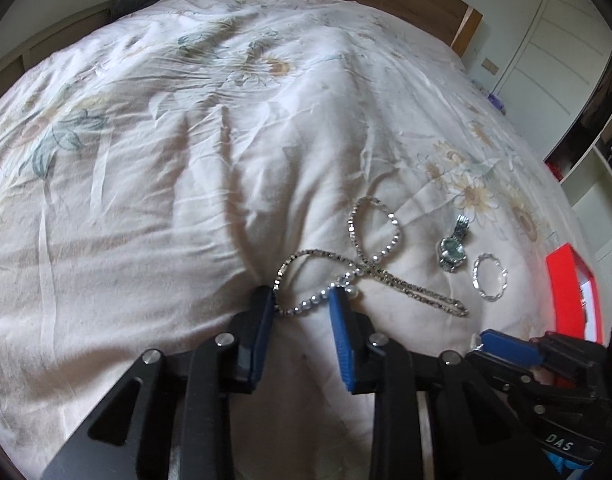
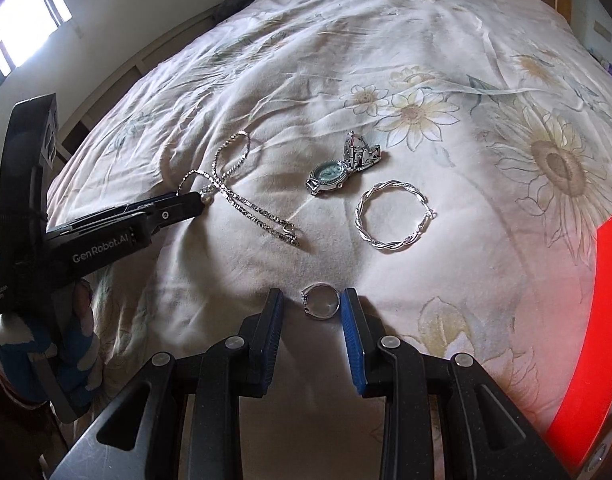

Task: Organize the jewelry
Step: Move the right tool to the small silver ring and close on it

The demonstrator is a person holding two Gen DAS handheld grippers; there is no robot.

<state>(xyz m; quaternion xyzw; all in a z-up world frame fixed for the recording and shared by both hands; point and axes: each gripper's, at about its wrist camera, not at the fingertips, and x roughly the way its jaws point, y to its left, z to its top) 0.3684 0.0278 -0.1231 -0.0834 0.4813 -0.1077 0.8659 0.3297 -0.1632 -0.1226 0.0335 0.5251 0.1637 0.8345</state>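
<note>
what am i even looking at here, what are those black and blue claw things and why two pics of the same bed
Those claws are hand-held grippers, one in each of a person's hands, each with a fisheye camera looking along its two blue-padded fingers. So one picture is the left gripper's view, the other the right's.

Both look at a bed with a floral cover. On it lie a chain necklace, a watch, a twisted bangle and a small ring. A red box sits at the right edge.

The left gripper is open around part of the necklace; the right gripper is open around the ring. Nothing is gripped yet.
</note>
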